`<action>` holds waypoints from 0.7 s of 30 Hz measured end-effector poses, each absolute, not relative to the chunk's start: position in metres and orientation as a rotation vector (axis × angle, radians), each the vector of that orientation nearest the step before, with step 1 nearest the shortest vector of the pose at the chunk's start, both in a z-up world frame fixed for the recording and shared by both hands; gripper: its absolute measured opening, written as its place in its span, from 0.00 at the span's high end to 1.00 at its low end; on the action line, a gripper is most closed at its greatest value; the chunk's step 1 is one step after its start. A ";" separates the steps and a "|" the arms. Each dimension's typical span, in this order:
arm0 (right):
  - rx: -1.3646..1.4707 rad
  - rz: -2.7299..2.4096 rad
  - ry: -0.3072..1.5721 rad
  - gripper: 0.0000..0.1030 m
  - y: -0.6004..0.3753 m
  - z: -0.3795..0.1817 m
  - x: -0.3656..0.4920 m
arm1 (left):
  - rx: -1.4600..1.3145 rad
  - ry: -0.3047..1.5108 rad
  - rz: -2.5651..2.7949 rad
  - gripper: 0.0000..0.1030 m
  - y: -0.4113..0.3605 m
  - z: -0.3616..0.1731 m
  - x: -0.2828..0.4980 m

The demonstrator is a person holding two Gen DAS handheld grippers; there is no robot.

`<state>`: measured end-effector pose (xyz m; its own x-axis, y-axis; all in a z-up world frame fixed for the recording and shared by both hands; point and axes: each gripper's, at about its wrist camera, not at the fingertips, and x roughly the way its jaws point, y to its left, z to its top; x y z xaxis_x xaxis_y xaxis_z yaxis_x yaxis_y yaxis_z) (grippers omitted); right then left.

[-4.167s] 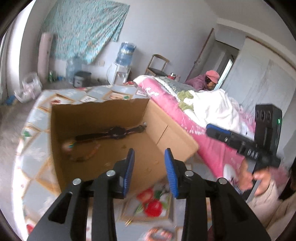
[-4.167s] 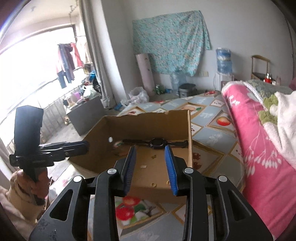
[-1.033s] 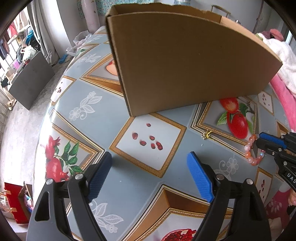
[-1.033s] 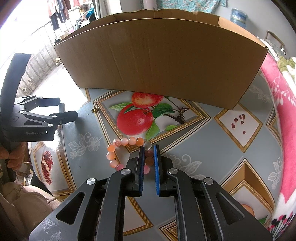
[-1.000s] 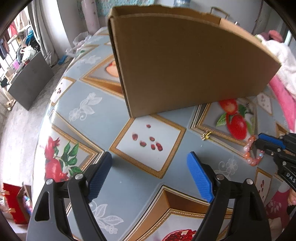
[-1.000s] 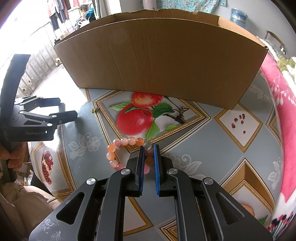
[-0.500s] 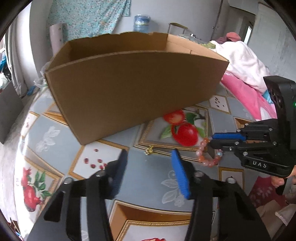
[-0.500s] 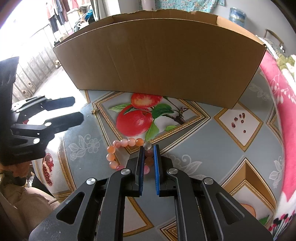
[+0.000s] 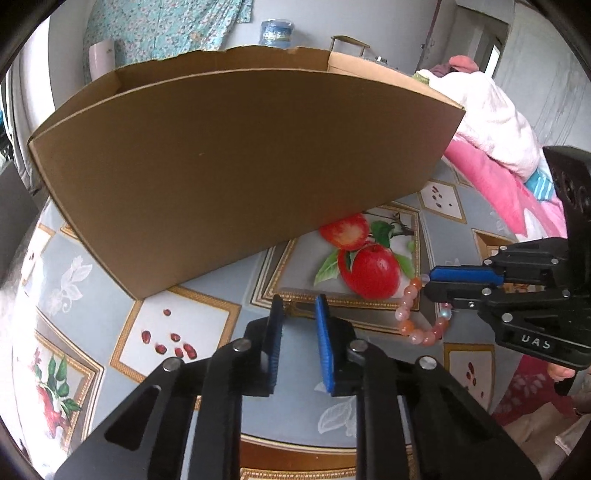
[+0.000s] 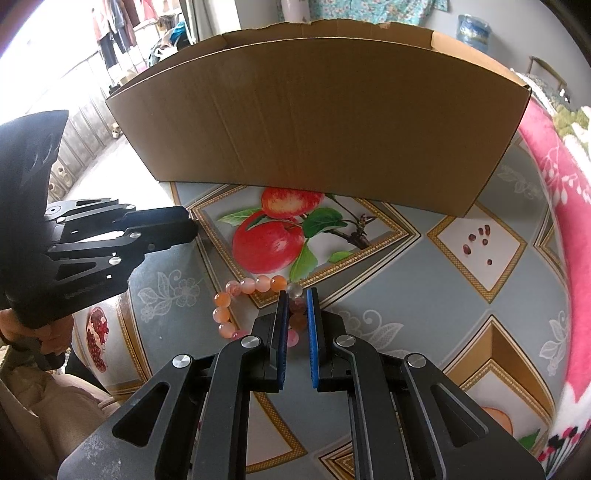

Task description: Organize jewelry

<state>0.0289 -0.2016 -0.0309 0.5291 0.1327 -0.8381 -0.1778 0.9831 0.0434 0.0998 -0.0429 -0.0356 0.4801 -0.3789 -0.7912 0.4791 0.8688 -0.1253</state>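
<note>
Bg items only: water jug [image 9: 276,31] at back wall w/ teal floral cloth [image 9: 166,26] hung beside it. Pink blanket [image 10: 554,192] along table's right edge, white bedding [image 9: 491,114] on top. Clothes [image 10: 110,22] hang by window. Wooden chair [image 9: 349,44] near jug.

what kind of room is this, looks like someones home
Most likely a bedroom in a home: a bed with a pink blanket beside the table, a water dispenser bottle by the wall, and laundry hanging at the window.
</note>
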 end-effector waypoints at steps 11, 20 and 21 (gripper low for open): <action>-0.041 0.189 0.992 0.93 -0.202 -0.032 0.029 | 0.157 0.927 -0.496 0.97 -0.050 -0.036 0.102; -0.045 0.188 0.993 0.93 -0.203 -0.032 0.030 | 0.140 0.937 -0.498 0.98 -0.047 -0.036 0.102; -0.046 0.187 0.993 0.93 -0.203 -0.032 0.030 | 0.140 0.937 -0.498 0.98 -0.048 -0.036 0.102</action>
<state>0.0299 -0.2025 -0.0323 0.5319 0.1359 -0.8359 -0.1777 0.9830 0.0467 0.1017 -0.0476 -0.0361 0.4888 -0.3486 -0.7997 0.4676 0.8786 -0.0972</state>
